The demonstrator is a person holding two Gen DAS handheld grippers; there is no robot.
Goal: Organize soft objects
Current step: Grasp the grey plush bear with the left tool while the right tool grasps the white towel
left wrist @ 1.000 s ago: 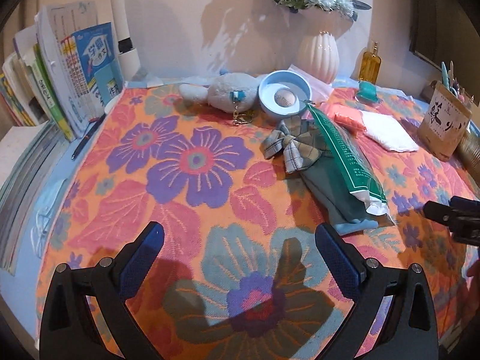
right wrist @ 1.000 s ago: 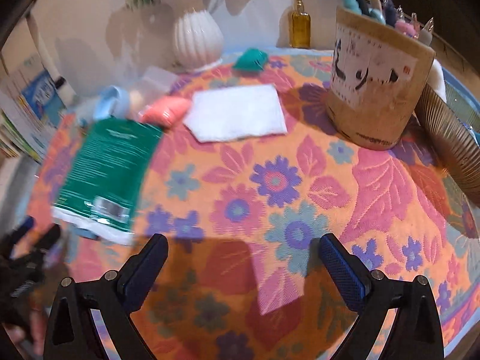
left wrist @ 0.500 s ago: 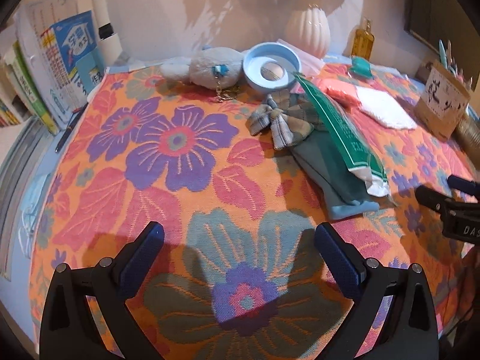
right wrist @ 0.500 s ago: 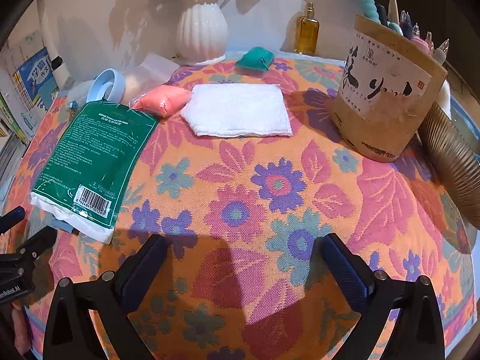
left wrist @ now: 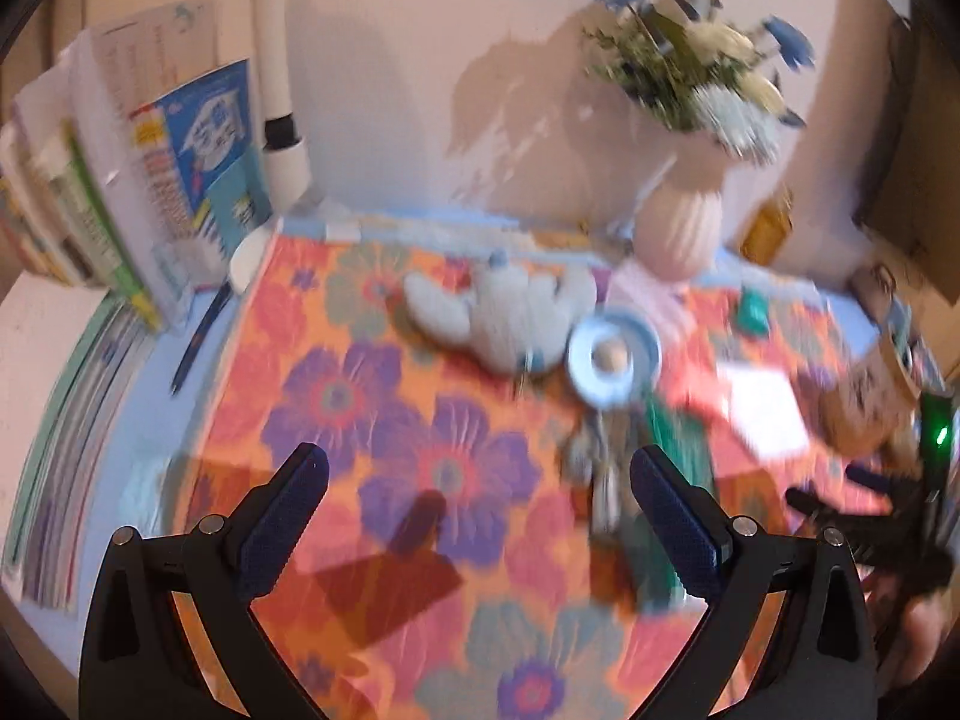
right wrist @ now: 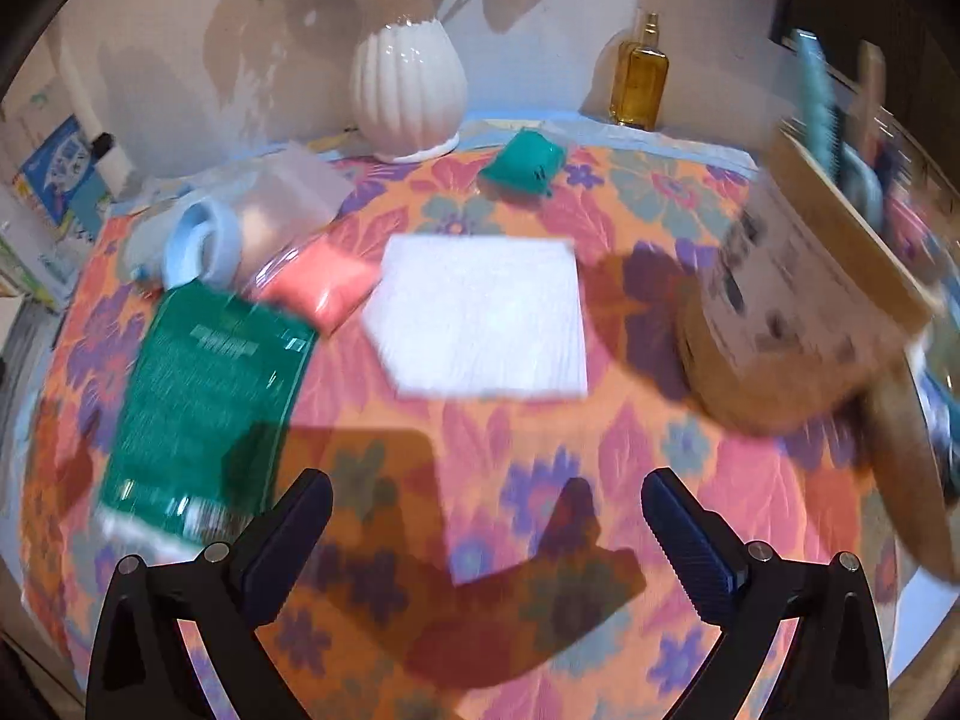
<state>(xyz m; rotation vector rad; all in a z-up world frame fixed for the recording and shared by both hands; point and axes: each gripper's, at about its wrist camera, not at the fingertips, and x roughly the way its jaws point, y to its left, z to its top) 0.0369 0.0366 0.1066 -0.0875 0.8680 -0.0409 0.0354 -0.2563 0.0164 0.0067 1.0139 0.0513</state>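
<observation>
Both views are smeared by motion, so fine detail is uncertain. The right tongs (right wrist: 486, 531) hang wide open over the orange floral-patterned cloth (right wrist: 540, 480) that covers the counter, with nothing between the blue pads. Straight ahead of them, well apart, lies the flat white folded cloth (right wrist: 480, 318), roughly square, its edges running about parallel to the line between the pads. Touching its left edge is the soft coral-pink pouch (right wrist: 321, 288), and left again the flat green plastic packet (right wrist: 204, 396), whose long axis runs away from the tongs toward the pale blue ring-shaped dish (right wrist: 201, 243). A small teal soft pouch (right wrist: 525, 165) sits farther back, near the white ribbed ceramic vase (right wrist: 408, 90).

The left tongs (left wrist: 480, 510) are likewise spread wide and empty. The grey-white plush toy (left wrist: 504, 312) lies ahead of them and slightly right, its long axis crosswise, just beside the blue dish. A bundle of grey-green fabric (left wrist: 606, 468) lies close by the right-hand pad.

My judgement: the white cloth is the right tongs' nearest soft target, reachable by a forward approach; the plush falls to the left.
</observation>
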